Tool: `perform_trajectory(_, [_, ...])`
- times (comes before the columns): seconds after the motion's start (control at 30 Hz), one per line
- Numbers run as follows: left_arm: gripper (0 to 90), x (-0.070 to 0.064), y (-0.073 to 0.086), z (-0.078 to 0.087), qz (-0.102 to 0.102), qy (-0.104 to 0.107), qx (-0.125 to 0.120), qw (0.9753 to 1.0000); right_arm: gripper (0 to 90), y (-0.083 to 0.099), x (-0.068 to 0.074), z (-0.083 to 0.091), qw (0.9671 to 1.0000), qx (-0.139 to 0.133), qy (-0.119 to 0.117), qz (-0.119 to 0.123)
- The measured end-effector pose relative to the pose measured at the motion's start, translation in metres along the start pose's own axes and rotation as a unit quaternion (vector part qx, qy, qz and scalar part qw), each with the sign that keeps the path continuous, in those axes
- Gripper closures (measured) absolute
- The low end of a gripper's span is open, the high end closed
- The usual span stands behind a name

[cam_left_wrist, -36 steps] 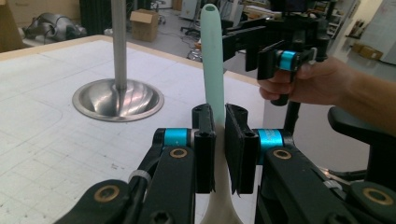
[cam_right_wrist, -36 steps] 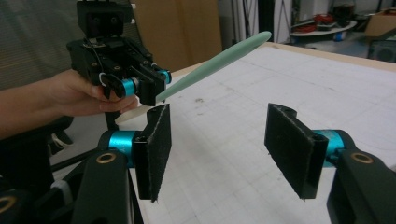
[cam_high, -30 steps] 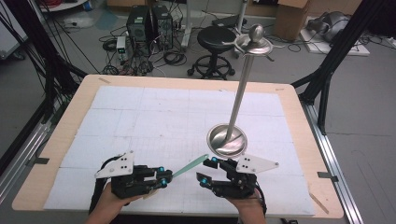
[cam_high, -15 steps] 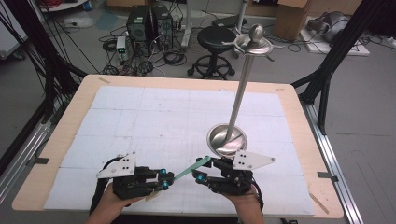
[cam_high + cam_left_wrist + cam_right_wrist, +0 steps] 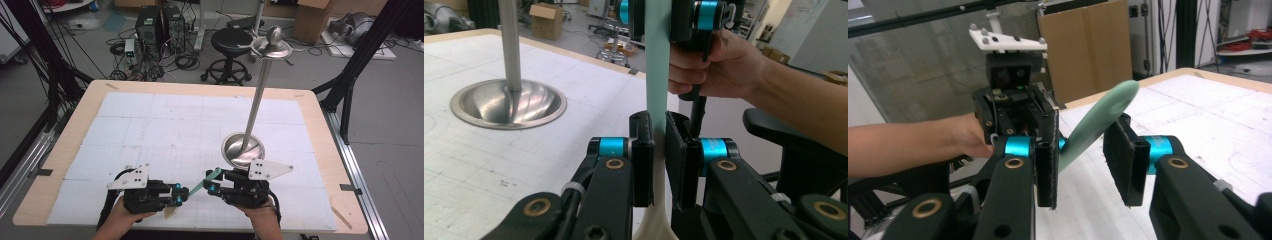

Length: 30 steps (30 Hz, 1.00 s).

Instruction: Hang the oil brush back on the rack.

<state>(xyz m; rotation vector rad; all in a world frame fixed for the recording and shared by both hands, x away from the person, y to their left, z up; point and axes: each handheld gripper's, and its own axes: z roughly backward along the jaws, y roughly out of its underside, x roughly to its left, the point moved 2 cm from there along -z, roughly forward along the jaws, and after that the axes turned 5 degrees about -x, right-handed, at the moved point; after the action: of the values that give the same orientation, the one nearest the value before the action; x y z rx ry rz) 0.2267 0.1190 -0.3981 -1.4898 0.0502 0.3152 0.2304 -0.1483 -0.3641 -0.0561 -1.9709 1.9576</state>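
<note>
1. White paper covers the wooden table (image 5: 65, 165), and the near edge is where both hands work.
2. Nearest the edge, left of the metal stand's base, the left gripper (image 5: 181, 194) is clamped on one end of a pale green strip (image 5: 202, 183); in the left gripper view its jaws press the strip (image 5: 657, 75) from both sides.
3. Just in front of the stand's base, the right gripper (image 5: 212, 181) has its jaws set wide apart around the strip's other end.
4. In the right gripper view the strip's rounded tip (image 5: 1108, 112) rises between those parted jaws, lying near the left one; contact is hard to judge.
5. The strip spans the short gap between the two grippers, slanting up toward the stand.
6. Beyond the right gripper, the metal stand (image 5: 252, 115) rises from its round dished base (image 5: 243, 148), leaning away.
7. Behind the stand, off the table, are a black stool (image 5: 231, 47) and computer cases (image 5: 160, 25) on the floor.
</note>
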Motion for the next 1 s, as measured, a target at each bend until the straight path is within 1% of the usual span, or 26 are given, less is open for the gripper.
perform_trajectory(0.1, [81.5,0.0,0.001,-0.001,0.0,0.005,0.0,1.0,69.3,-0.002,0.001,-0.001,1.0,-0.001,-0.006,0.0])
perform_trajectory(0.2, [81.5,0.0,0.001,-0.001,-0.002,0.007,0.003,1.0,71.2,-0.004,0.002,-0.003,0.9998,-0.003,-0.015,-0.01])
perform_trajectory(0.27, [81.4,0.001,0.001,-0.002,-0.006,0.006,0.006,0.9999,73.7,-0.005,0.003,-0.006,0.9997,-0.002,-0.019,-0.016])
perform_trajectory(0.4, [81.4,0.001,0.002,-0.002,-0.007,0.004,0.008,0.9999,75.2,-0.007,0.004,-0.009,0.9996,0.001,-0.021,-0.016])
perform_trajectory(0.47, [81.4,0.001,0.002,-0.002,-0.009,0.001,0.008,0.9999,76.7,-0.008,0.005,-0.012,0.9996,0.005,-0.02,-0.021])
perform_trajectory(0.67, [81.4,0.002,0.002,-0.001,-0.014,-0.003,0.012,0.9998,78.9,-0.012,0.009,-0.016,0.9995,0.018,-0.009,-0.025])
perform_trajectory(0.73, [81.5,0.002,0.002,-0.001,-0.017,-0.004,0.013,0.9998,79.3,-0.012,0.009,-0.017,0.9995,0.018,-0.007,-0.023])
perform_trajectory(0.8, [82.1,0.001,0.002,-0.002,-0.018,-0.003,0.011,0.9998,80.9,-0.015,0.011,-0.018,0.9994,0.026,-0.004,-0.024])
perform_trajectory(0.87, [82.3,0.0,0.002,-0.001,-0.021,0.0,0.011,0.9997,82.3,-0.016,0.013,-0.019,0.9994,0.029,-0.007,-0.02])
perform_trajectory(0.9, [81.7,0.0,0.002,-0.001,-0.021,0.0,0.011,0.9997,82.3,-0.016,0.013,-0.019,0.9994,0.029,-0.007,-0.02])
perform_trajectory(0.93, [75.0,0.001,0.0,0.0,-0.012,-0.005,0.007,0.9999,82.6,-0.018,0.014,-0.02,0.9994,0.03,-0.011,-0.016])
perform_trajectory(1.0, [65.2,0.001,0.0,0.001,-0.009,-0.006,0.007,0.9999,82.6,-0.019,0.014,-0.019,0.9994,0.03,-0.012,-0.016])
